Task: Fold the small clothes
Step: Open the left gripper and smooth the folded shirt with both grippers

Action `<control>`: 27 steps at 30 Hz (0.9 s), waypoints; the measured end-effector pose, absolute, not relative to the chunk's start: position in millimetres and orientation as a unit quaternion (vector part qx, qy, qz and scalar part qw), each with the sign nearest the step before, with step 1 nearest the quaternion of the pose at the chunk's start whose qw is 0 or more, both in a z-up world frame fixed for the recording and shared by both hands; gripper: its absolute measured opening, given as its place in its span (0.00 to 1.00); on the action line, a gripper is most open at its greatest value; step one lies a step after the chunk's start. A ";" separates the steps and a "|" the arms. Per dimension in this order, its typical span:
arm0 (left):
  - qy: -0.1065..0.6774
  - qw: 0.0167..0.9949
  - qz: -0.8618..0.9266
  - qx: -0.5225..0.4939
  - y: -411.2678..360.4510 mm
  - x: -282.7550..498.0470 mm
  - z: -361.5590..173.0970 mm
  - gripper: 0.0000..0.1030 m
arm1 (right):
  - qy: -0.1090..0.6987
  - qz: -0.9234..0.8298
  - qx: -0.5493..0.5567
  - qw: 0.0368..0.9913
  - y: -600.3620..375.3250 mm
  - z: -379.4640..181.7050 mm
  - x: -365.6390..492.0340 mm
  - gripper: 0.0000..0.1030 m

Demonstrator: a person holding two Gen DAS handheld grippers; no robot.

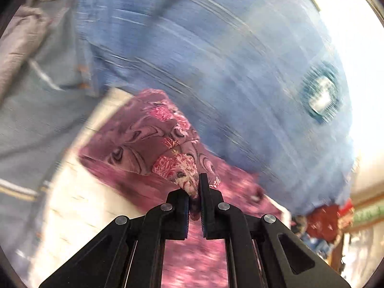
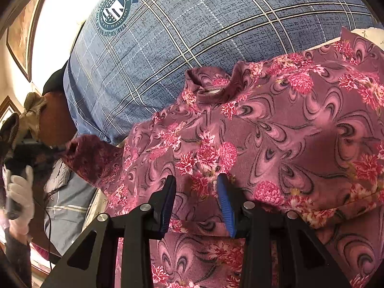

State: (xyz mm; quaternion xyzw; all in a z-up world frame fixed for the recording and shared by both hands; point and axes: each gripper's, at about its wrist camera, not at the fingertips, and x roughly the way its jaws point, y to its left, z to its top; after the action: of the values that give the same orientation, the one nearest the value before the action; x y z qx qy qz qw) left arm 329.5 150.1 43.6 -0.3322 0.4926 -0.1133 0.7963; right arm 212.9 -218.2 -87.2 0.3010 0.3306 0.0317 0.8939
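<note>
While the left gripper (image 1: 195,187) is pinching a bunched corner of the floral garment (image 1: 153,139) between nearly closed jaws, the fabric is trailing away from its fingertips over a pale surface (image 1: 72,204). Beyond it, the person's blue plaid shirt (image 1: 216,60) is filling most of the left wrist view (heavily blurred), with a round badge (image 1: 322,93) on it.

The right gripper (image 2: 196,187) is standing with jaws apart, its blue pads (image 2: 225,206) showing, and the garment (image 2: 276,132) is lying directly under and ahead of the fingers; whether the tips are touching the cloth cannot be told. The garment's neckline (image 2: 211,88) is facing away from the gripper. Farther off, the shirt (image 2: 192,28) is rising behind the garment, its badge (image 2: 115,7) sharp here. At far left, a white-gloved hand (image 2: 20,192) is gripping a dark handle.
</note>
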 end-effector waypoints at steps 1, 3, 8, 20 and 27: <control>0.493 0.795 -0.127 -0.331 135.8 328.1 46.8 0.05 | 0.330 0.033 0.302 0.894 -218.9 -87.3 212.6 0.37; 0.499 0.787 -0.156 -0.328 99.0 325.4 41.6 0.05 | 0.329 0.035 0.305 0.893 -220.0 -87.8 212.0 0.37; 0.553 0.739 -0.194 -0.332 19.9 329.9 -14.2 0.06 | 0.323 0.042 0.313 0.892 -223.2 -89.0 209.1 0.37; 0.570 0.734 -0.181 -0.322 48.0 310.1 -63.4 0.37 | 0.331 0.052 0.330 0.883 -230.3 -90.7 204.7 0.37; 0.544 0.761 -0.155 -0.317 120.5 258.1 -54.9 0.47 | 0.328 0.060 0.313 0.889 -201.8 -48.4 215.4 0.40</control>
State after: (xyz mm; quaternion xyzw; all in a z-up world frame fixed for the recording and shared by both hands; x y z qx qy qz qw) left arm 258.1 120.5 -54.9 -0.3169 0.5442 -0.1547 0.7613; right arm 215.4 -201.8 -48.4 0.3130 0.3285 0.0598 0.8891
